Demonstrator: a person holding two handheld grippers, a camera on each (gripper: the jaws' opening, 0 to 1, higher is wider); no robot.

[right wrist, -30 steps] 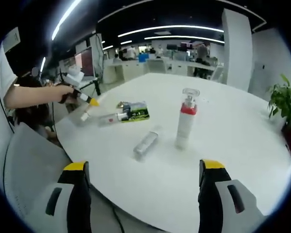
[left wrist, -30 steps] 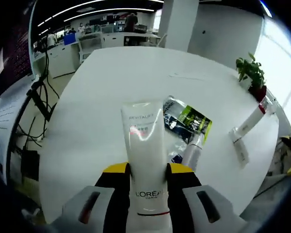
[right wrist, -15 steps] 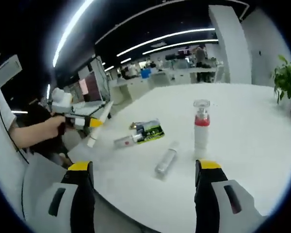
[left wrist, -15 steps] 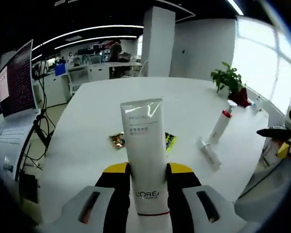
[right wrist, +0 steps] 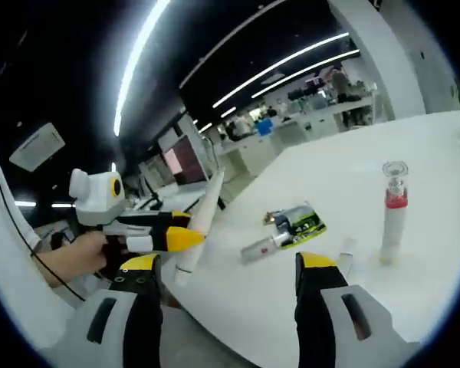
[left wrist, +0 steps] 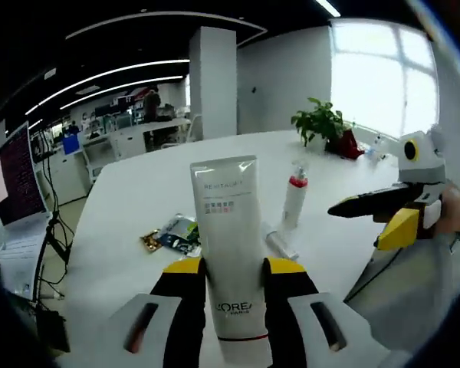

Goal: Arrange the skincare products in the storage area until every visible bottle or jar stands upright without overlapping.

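Where lamps glow, white table (left wrist: 146,199).

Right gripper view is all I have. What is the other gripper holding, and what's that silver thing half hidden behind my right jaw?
Observer: In the left gripper view, the left gripper is shut on a white tube lettered L'Oreal, jaws clamped beside the lettering.
Operator: And the silver thing?
Observer: A slim silver tube, lying flat on the table, close beside the upright pump bottle.
Operator: Anything beyond the bottle?
Observer: A potted plant stands at the table's far edge.
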